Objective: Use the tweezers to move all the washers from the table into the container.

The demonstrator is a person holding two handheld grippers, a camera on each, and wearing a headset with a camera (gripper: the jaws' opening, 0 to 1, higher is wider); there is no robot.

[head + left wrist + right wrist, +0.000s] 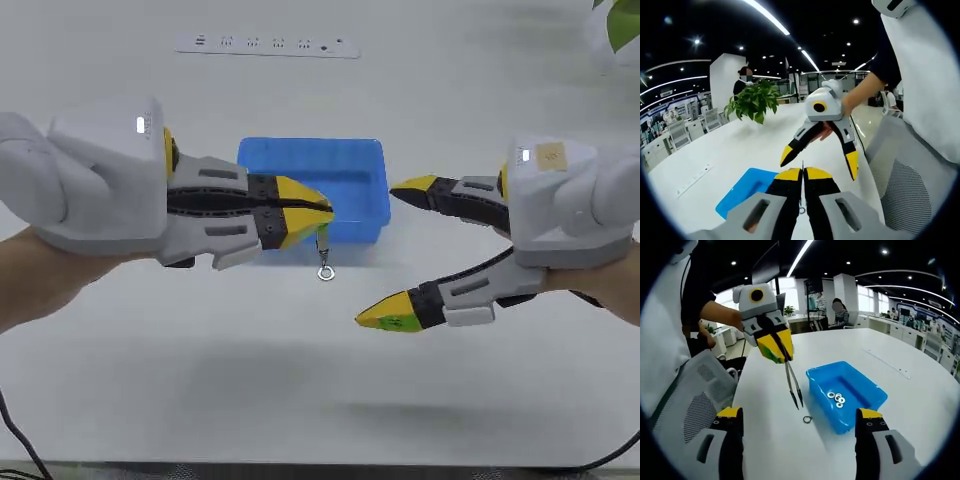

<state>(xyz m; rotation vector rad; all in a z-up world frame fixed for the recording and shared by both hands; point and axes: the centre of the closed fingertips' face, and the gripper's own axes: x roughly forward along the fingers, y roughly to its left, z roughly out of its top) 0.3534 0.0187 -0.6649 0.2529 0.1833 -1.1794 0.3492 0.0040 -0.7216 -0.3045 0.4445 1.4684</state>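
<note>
Pick-up step: left gripper (318, 212), shut tight on the tweezers (323, 244), holds them near a washer (326, 273) just beside the container (345, 170). Right gripper (385, 255) gapes wide, empty. Next, the tweezer tips likely need lowering to pinch the washer.

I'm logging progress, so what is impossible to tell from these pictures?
- Right gripper view: the washers in the container overlap and are small; count unclear.
- Head view: the left gripper covers the container's front, hiding its contents.
- Head view: too small to tell whether the tweezers touch the loose washer.
</note>
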